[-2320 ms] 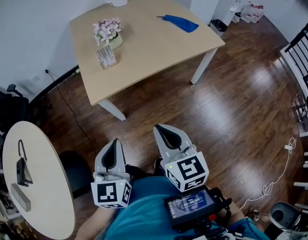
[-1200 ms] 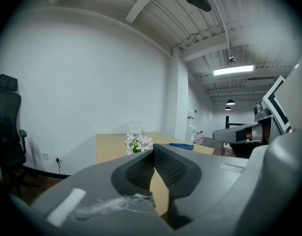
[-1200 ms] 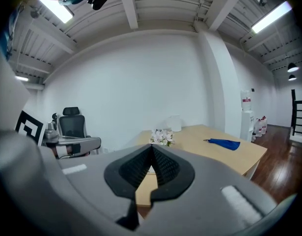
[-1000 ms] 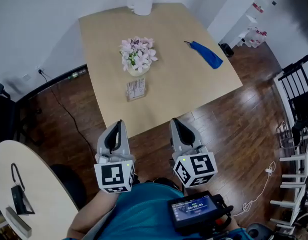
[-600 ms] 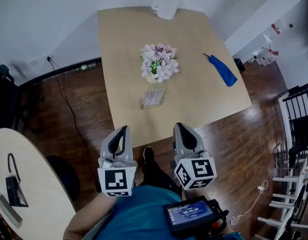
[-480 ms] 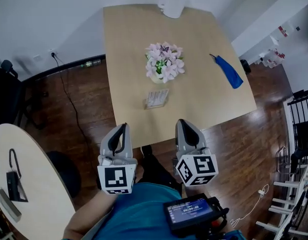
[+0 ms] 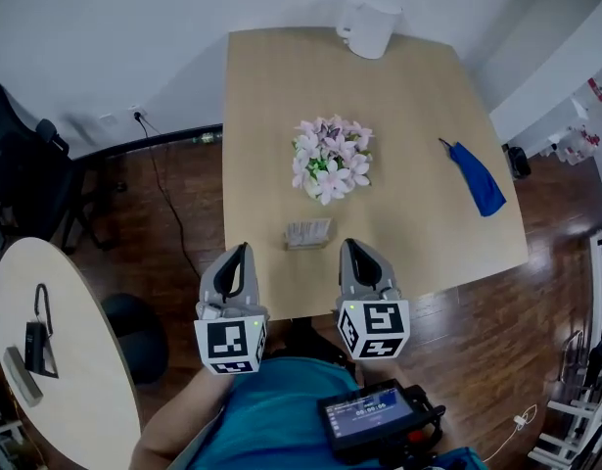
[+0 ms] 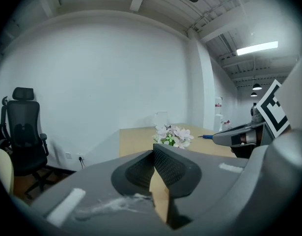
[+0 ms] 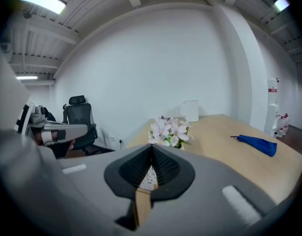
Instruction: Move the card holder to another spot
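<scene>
The card holder (image 7: pixel 308 233), a small clear stand with cards in it, sits on the wooden table (image 7: pixel 271 116) near its front edge, just in front of the pot of pink flowers (image 7: pixel 331 158). Both grippers hover over that front edge, short of the holder. My left gripper (image 7: pixel 240 252) is to the holder's left, my right gripper (image 7: pixel 349 246) to its right. Each has its jaws shut and holds nothing. In the right gripper view the card holder (image 9: pixel 149 176) shows just past the shut jaw tips (image 9: pixel 152 148). The left gripper (image 8: pixel 153 153) points at the flowers (image 8: pixel 173 135).
A blue cloth (image 7: pixel 475 179) lies at the table's right side and a white appliance (image 7: pixel 369 28) stands at its far edge. A round side table (image 7: pixel 75 360) with small items is at the left, a black office chair (image 7: pixel 22 169) beyond it.
The person has walked up to the table, so it now lies straight ahead and the grippers have come from over the floor to its front edge. The jaws stay shut.
</scene>
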